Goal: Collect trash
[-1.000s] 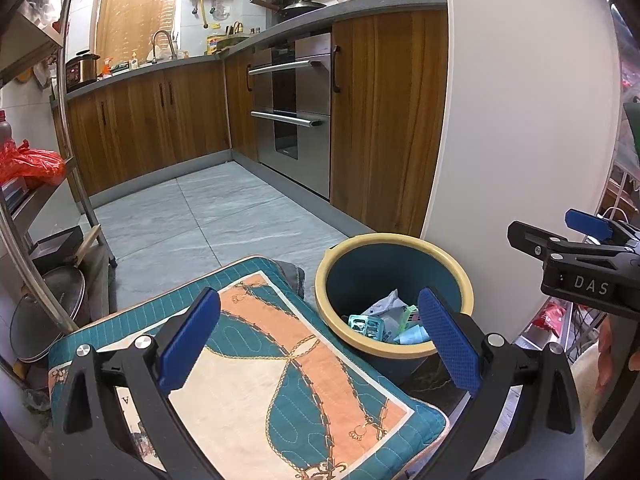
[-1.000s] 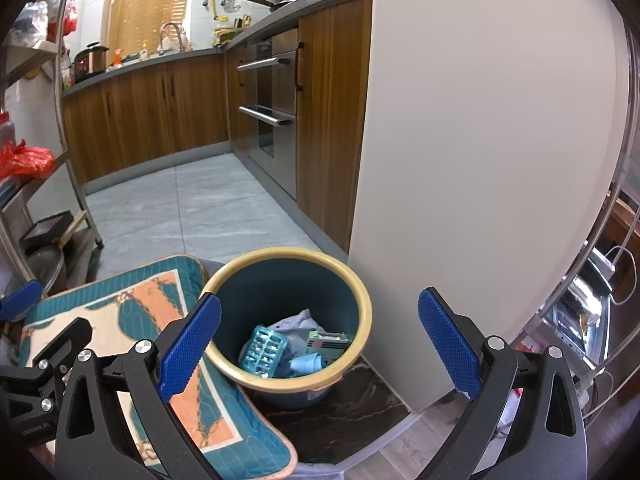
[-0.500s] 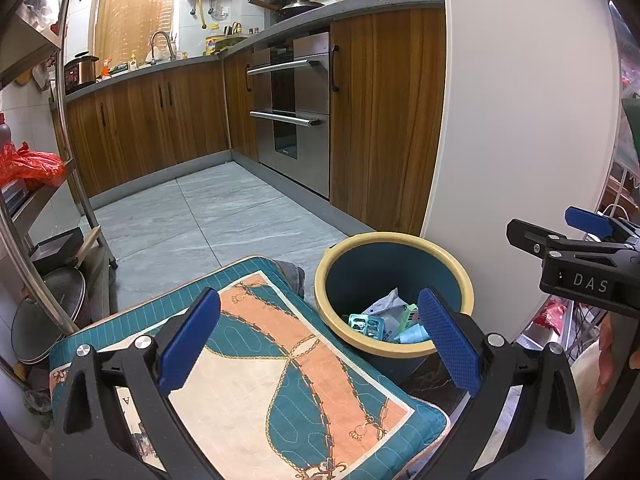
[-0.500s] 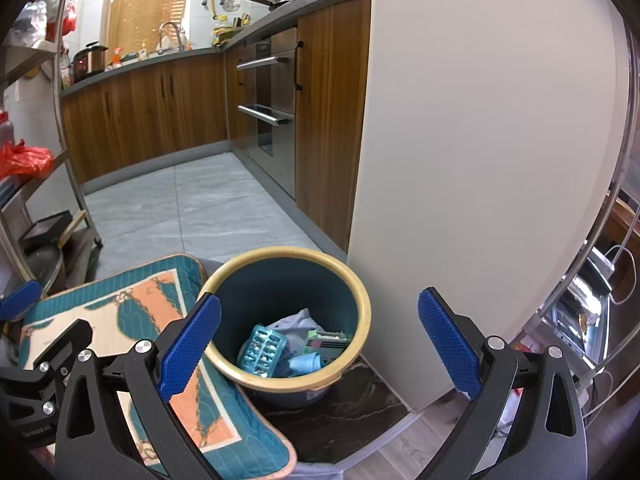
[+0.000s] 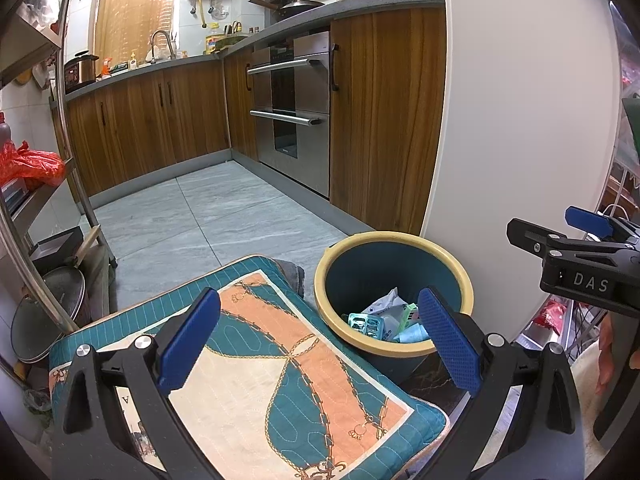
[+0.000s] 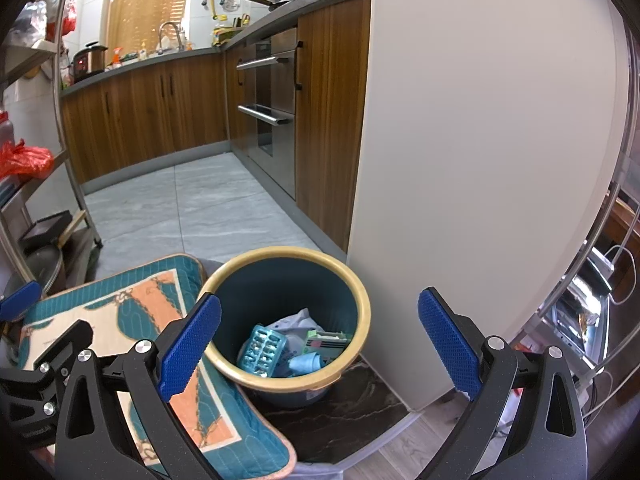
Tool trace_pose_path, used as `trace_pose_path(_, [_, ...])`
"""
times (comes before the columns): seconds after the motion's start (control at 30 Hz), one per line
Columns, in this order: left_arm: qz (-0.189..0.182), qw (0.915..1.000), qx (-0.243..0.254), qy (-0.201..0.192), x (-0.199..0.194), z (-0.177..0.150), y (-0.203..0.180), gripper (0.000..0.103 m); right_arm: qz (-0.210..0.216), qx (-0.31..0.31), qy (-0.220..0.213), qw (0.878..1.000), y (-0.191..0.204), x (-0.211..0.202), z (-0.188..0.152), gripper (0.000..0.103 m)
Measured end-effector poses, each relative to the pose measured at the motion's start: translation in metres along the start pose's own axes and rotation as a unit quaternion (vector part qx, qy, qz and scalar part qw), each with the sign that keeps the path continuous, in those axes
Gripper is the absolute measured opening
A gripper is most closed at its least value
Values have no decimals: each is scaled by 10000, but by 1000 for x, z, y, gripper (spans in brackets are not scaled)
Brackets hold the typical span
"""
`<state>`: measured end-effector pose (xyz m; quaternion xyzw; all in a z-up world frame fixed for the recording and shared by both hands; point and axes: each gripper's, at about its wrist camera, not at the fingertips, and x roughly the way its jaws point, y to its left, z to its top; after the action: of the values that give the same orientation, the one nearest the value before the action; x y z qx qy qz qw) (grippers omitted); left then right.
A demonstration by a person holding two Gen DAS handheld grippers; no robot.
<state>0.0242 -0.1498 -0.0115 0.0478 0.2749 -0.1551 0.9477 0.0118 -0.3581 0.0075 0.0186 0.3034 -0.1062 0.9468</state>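
Observation:
A dark teal bin with a yellow rim [image 5: 460,276] [image 6: 362,288] stands on the floor beside a white wall panel. Inside lie a teal blister pack [image 6: 262,350] [image 5: 365,323], white crumpled paper [image 6: 298,322], a green-and-pink packet [image 6: 326,342] and a light blue piece [image 6: 304,362]. My left gripper [image 5: 320,342] is open and empty, held above the cushion's edge and the bin. My right gripper [image 6: 320,344] is open and empty, held above the bin. The right gripper also shows at the right edge of the left wrist view [image 5: 576,256].
A teal, orange and cream quilted cushion [image 5: 260,380] [image 6: 120,320] lies left of the bin. A white panel [image 6: 480,160] rises close behind it. Wooden cabinets and an oven [image 5: 292,112] line the grey tiled floor [image 5: 192,220]. A metal rack [image 5: 44,240] stands at left.

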Motion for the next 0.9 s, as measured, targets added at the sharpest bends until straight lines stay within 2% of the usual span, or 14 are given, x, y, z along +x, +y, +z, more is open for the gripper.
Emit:
trace_pose_path(0.73, [22,10000,52,-29,-1,-2,3,98,-2,-5,5,10000,-1,0,0,98])
trace_pose_path(0.9, [45,9999,-76,143,5,-4,9,98,-6,-3,11,10000,-2,0,0,98])
